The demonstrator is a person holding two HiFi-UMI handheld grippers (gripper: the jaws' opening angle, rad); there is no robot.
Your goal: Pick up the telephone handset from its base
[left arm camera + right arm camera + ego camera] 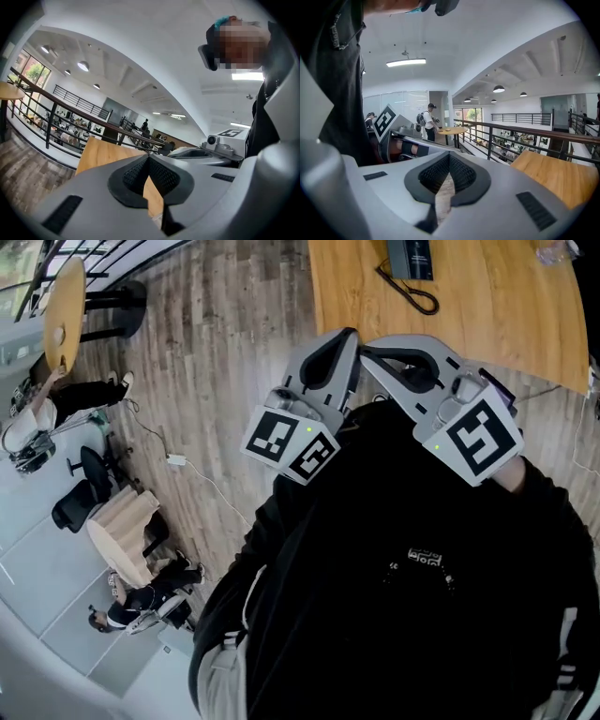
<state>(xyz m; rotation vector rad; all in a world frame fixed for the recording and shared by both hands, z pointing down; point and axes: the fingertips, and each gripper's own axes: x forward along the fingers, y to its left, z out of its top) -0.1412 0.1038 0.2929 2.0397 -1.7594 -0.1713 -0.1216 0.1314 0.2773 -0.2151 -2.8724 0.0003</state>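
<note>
**Telephone pick-up: both grippers short of the tabletop, nothing held**

- Item 1, left gripper (345, 339): hangs over the wooden floor (216, 343), just short of the tabletop's (487, 324) near edge and pointing toward it. Its fingers (134, 176) are pressed together at the tips, with nothing between them.
- Item 2, right gripper (373, 347): also just short of the tabletop's near edge, its tip almost touching the left gripper's tip. Its fingers (464, 175) are likewise closed on nothing.
- Item 3, telephone (411, 257): dark, lying flat on the tabletop well in from the near edge, cut off by the top of the head view. The handset cannot be told apart from the base here; it appears to be unlifted.
- Item 4, cord (414, 296): loops across the tabletop from the telephone toward the near edge.

Hazards, as judged:
- Fingers that arrive closed would push the telephone across the tabletop instead of clasping the handset.
- The cord lies in the approach path, so a finger could hook the loop and drag the base.
- The two tips sit very near each other and could knock together.
</note>
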